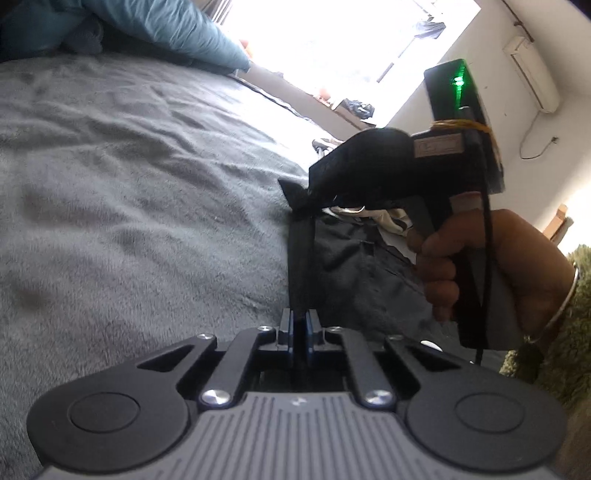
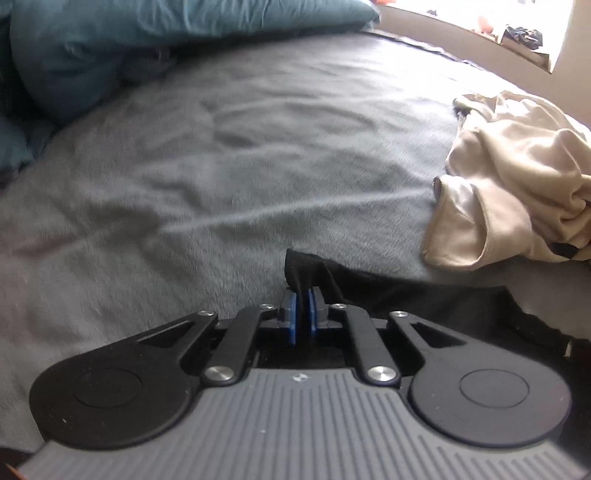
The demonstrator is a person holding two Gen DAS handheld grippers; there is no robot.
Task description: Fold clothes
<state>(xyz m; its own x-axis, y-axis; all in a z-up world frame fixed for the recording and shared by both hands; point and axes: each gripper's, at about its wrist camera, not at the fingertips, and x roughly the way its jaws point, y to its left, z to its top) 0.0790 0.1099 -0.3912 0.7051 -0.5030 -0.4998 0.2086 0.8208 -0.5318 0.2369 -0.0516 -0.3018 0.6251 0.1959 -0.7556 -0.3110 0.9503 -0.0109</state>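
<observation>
Both claws are clamped on the same dark cloth. Left claw: blue-padded jaws nearly together, with a taut black strip of the dark, near-black garment running up out of them. Can't make out the pad contact itself, since the strip is in shadow.

Right claw: blue pads pinched on a bunched corner of that black garment; a fold sticks up just past the tips. The rest trails off to the right and under my gripper body, cut off there.

In the left view the right claw's black body is seen from the side, with a green light on its top box. My right hand wraps its grip, with a metal bangle and a fuzzy green sleeve at the frame edge. Its tips are lost against the black cloth.

The garment lies on the grey fleecy bed cover, partly lifted between the two claws. What kind of garment it is, I can't tell.

A crumpled beige garment pile sits to the right on the cover, apart from the black one and cut by the frame edge. A teal pillow lies at the far end. The window is blown out, with no detail.
</observation>
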